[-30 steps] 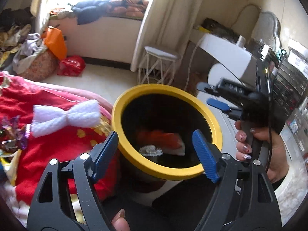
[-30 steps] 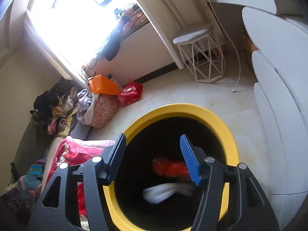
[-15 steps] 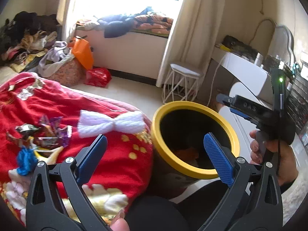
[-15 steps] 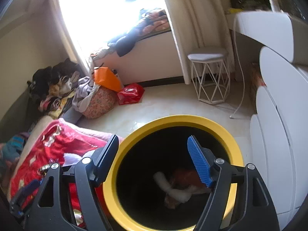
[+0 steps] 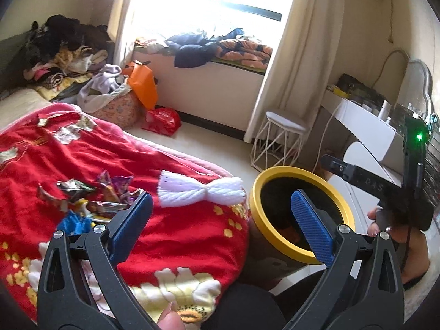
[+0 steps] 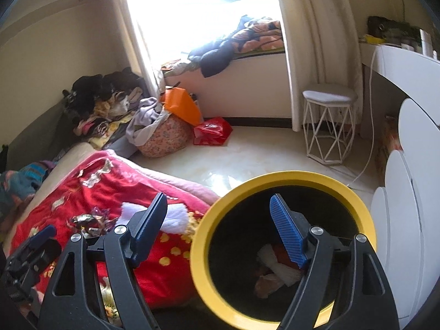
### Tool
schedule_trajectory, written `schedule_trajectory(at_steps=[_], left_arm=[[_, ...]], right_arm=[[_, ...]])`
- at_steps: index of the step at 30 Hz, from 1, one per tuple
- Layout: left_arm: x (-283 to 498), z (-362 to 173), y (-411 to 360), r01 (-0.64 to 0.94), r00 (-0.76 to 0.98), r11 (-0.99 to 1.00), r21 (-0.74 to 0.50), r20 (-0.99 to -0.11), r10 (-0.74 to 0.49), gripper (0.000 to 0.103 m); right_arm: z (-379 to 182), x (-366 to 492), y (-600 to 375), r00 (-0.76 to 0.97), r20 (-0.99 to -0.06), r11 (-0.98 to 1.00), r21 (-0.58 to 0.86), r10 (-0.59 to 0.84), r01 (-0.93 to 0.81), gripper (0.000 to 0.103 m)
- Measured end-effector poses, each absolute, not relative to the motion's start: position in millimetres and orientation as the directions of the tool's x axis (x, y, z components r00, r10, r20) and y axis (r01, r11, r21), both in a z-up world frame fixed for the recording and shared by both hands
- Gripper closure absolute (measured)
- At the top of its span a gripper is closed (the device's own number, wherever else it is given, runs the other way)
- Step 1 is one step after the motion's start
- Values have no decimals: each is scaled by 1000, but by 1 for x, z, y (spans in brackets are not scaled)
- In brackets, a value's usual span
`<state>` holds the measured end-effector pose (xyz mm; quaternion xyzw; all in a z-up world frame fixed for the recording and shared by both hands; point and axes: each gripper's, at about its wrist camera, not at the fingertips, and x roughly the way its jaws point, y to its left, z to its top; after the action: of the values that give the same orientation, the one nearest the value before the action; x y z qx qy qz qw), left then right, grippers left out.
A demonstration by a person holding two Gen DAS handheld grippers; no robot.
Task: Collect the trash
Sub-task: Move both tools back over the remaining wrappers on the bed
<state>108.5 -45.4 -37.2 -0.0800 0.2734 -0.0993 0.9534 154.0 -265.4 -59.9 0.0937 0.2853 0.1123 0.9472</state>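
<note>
Yellow-rimmed black bin (image 6: 198,250), red flower-patterned blanket (image 5: 176,236), white bow (image 5: 200,192), blue-padded black hand-held grippers.

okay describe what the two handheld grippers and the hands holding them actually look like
Both the left gripper and right gripper share one build: black plastic frames with triangular cutouts, silver pivot screws, ridged blue finger pads. From the left view, the right unit's black body shows embossed lettering, a green light and a dangling black cable. The right hand has polished nails.
</note>
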Motion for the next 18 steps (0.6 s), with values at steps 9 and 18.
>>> schedule_trajectory(at_steps=[9, 18], left_arm=[[105, -32, -22, 97, 849, 971, -216, -491, -195, 11], [100, -27, 5, 41, 868, 974, -225, -475, -146, 11]], right_arm=[[-55, 146, -233, 797, -516, 948, 216, 313, -232, 28], [-56, 140, -205, 776, -527, 938, 193, 346, -287, 28]])
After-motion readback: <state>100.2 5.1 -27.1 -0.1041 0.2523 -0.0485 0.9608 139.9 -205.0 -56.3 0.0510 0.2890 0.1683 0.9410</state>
